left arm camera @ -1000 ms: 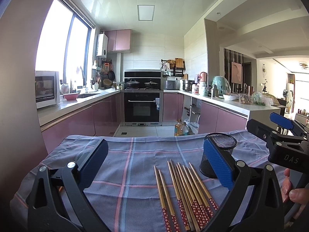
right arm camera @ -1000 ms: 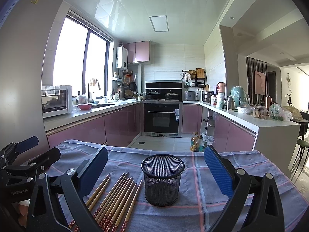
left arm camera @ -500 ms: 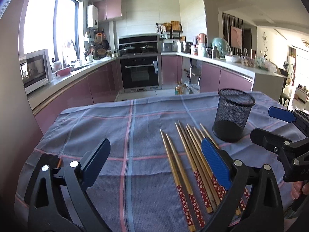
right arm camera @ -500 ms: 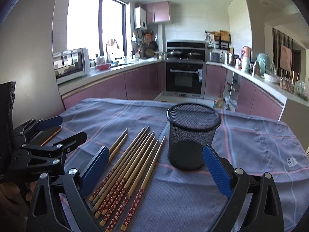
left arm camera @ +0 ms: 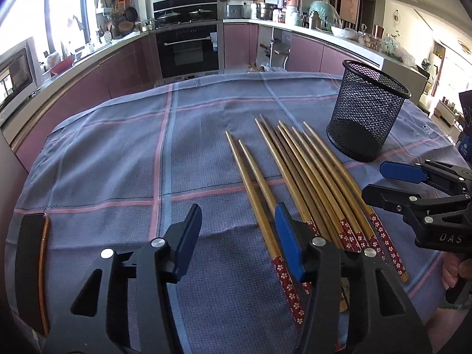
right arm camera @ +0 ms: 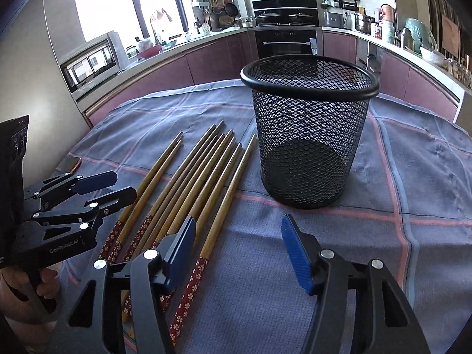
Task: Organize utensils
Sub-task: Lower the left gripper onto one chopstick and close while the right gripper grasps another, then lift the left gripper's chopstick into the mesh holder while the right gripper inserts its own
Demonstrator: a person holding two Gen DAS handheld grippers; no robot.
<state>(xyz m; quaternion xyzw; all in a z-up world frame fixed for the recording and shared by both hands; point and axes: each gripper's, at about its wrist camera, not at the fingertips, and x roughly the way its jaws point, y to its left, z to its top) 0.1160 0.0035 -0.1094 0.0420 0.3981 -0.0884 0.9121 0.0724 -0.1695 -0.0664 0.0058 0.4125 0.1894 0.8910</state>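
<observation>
Several wooden chopsticks (left arm camera: 306, 183) with red flowered ends lie side by side on the blue checked tablecloth (left arm camera: 118, 153); they also show in the right wrist view (right arm camera: 188, 188). An empty black mesh cup (left arm camera: 365, 112) stands upright to their right, close in the right wrist view (right arm camera: 308, 135). My left gripper (left arm camera: 237, 233) is open and empty, low over the cloth just left of the chopsticks' red ends. My right gripper (right arm camera: 239, 242) is open and empty, in front of the cup and right of the chopsticks. Each gripper shows in the other's view (left arm camera: 413, 185) (right arm camera: 79, 188).
A dark phone with a copper edge (left arm camera: 32, 271) lies at the cloth's left edge. Behind the table is a kitchen with an oven (left arm camera: 188, 50), a microwave (right arm camera: 88, 62) and crowded counters (left arm camera: 339, 35).
Both grippers have dropped and tilted down toward the table, closing in on the chopsticks and cup. Both sets of jaws are narrower than before, still open.
</observation>
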